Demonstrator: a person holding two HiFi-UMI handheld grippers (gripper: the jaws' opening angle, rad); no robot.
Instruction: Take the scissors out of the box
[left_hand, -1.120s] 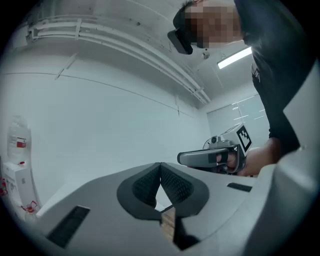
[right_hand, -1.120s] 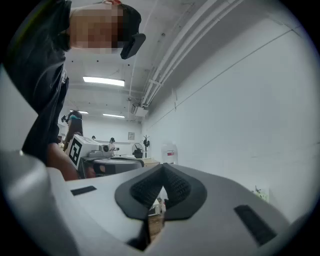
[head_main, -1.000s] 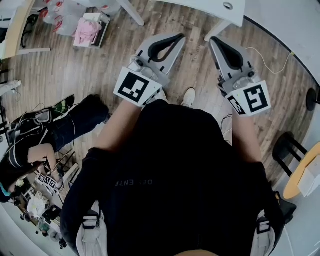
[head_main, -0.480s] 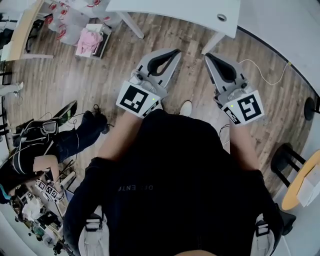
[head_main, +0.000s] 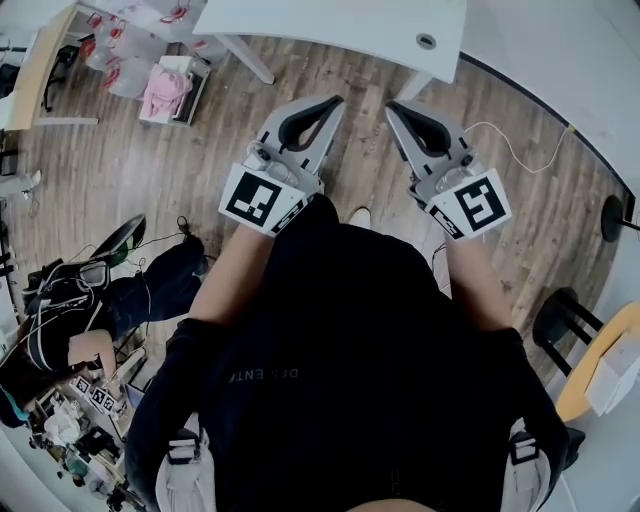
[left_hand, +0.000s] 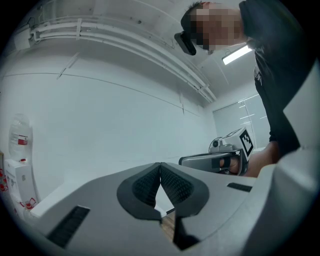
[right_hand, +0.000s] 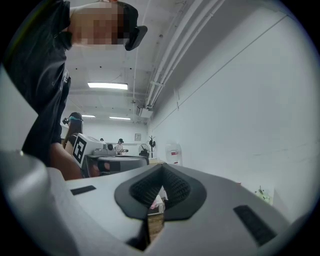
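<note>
White and bare, the visible stretch of the worktop (head_main: 330, 28) carries neither the scissors nor the box. No view shows either of them, so I cannot say where they lie. My guess is that they wait farther along that worktop, beyond what can be seen from here.

Nearest to it are the two claws, held out level over the wooden floor (head_main: 150, 170), with their tips close to the worktop's near edge. The left claw (head_main: 334, 100) is closed, its ribbed pads meeting at the tips with nothing between them. The right claw (head_main: 393, 104) is likewise closed tip to tip and carries nothing. The two sit side by side, near each other but apart.

By my reckoning the task has barely begun: this is the approach, before any reaching. The next move calls for bringing the box into sight. One claw must then part wide enough for the scissors, perhaps while the other steadies the box.

Counting: two claws, one worktop with one round hole (head_main: 427, 41) in its top, no scissors, no box. Farther out, one white cable (head_main: 515, 145) trails across the floor at the right, one pink cloth (head_main: 165, 88) lies in a crate at the far left, and one dark stool (head_main: 560, 310) stands at the right
</note>
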